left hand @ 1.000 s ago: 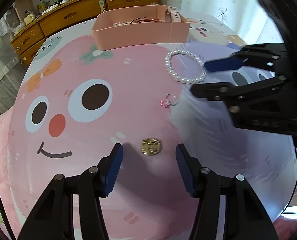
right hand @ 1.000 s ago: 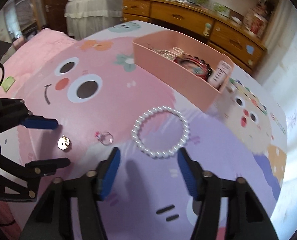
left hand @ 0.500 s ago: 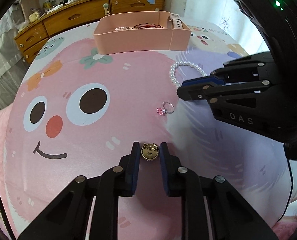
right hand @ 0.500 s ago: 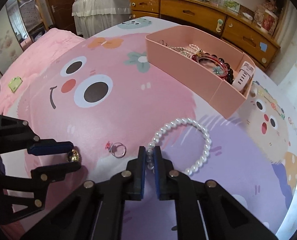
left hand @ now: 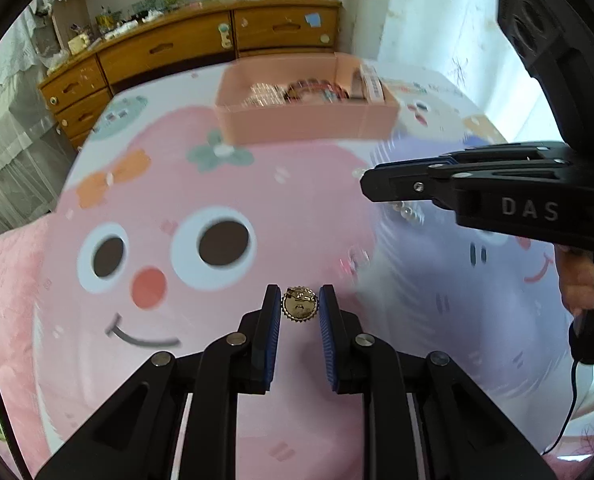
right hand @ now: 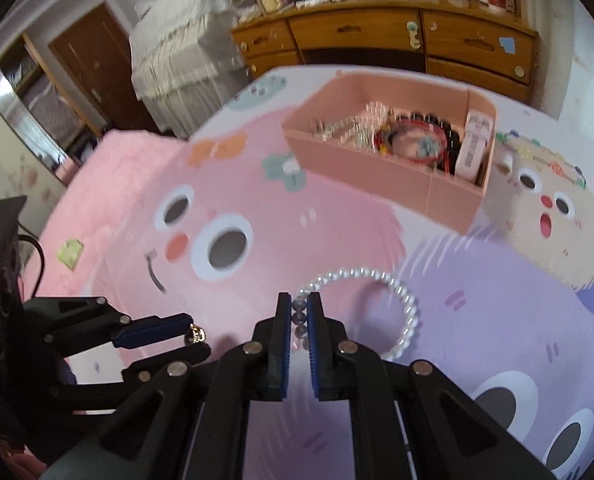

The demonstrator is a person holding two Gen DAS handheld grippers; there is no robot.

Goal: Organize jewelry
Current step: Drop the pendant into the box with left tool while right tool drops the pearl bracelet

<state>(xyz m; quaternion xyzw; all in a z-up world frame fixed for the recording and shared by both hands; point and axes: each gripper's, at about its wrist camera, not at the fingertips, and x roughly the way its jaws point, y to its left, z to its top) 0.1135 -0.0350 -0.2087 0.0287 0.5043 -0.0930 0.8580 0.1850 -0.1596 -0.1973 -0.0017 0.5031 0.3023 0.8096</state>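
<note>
one gold brooch point(left hand: 299, 306) faces the camera, pinched edgewise

Gold brooch point(left hand: 299, 306) & pearl bracelet point(right hand: 377, 304) pinched; pink tray point(right hand: 393, 184) behind.

Right gripper point(right hand: 298, 312) clamps the pearl bracelet point(right hand: 393, 300) before the pink tray point(right hand: 377, 176).

So the organizer tray point(right hand: 381, 176) sits at the far end of the bed cover point(right hand: 297, 240), dresser point(right hand: 377, 36) behind it, with the brooch point(left hand: 299, 306) off to the left of the bead bracelet point(right hand: 401, 300) up front.
</note>
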